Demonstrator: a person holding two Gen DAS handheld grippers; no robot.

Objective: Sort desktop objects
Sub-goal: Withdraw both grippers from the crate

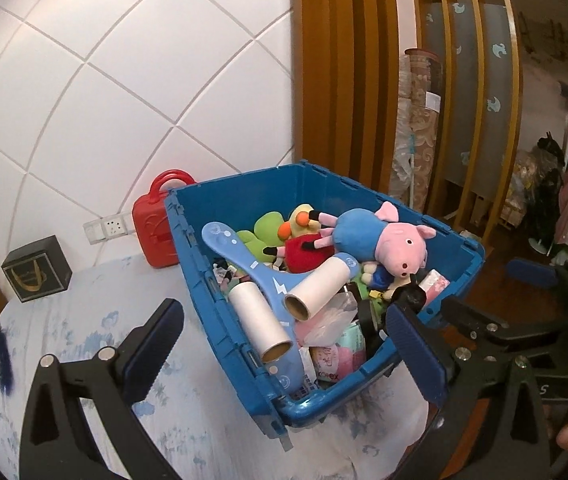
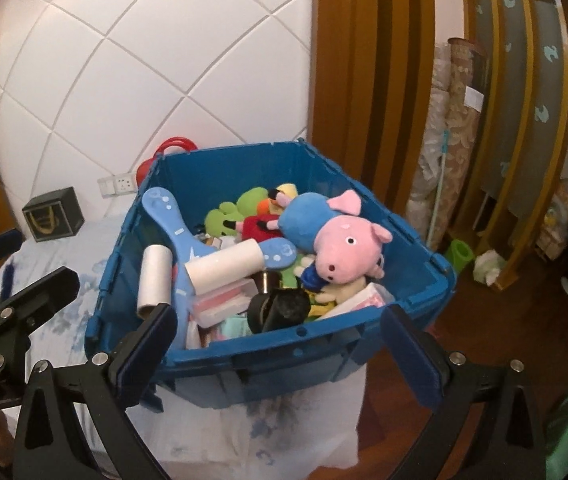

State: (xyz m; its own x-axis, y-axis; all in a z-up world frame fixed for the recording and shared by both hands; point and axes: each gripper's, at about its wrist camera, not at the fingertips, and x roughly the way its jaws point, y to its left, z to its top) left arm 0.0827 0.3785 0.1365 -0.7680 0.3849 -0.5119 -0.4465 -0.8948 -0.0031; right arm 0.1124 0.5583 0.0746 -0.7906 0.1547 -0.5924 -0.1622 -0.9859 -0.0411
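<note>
Left wrist view, left gripper (image 1: 284, 344) spread wide and empty, blue crate (image 1: 459, 256) of plush toys and lint rollers (image 1: 315, 286) on a pale blue-printed tablecloth (image 1: 188, 420), red case (image 1: 152, 232) and black box (image 1: 36, 276) far left by white tiled wall (image 1: 124, 80), wooden slats (image 1: 347, 80) far right, right gripper (image 2: 280, 356) equally wide, empty, near the crate's front rim.

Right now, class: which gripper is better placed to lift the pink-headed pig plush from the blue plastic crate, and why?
Probably the right gripper: open and empty, facing the blue plastic crate, with the pig plush just ahead. The left gripper, also open, stands at the crate's corner.
</note>
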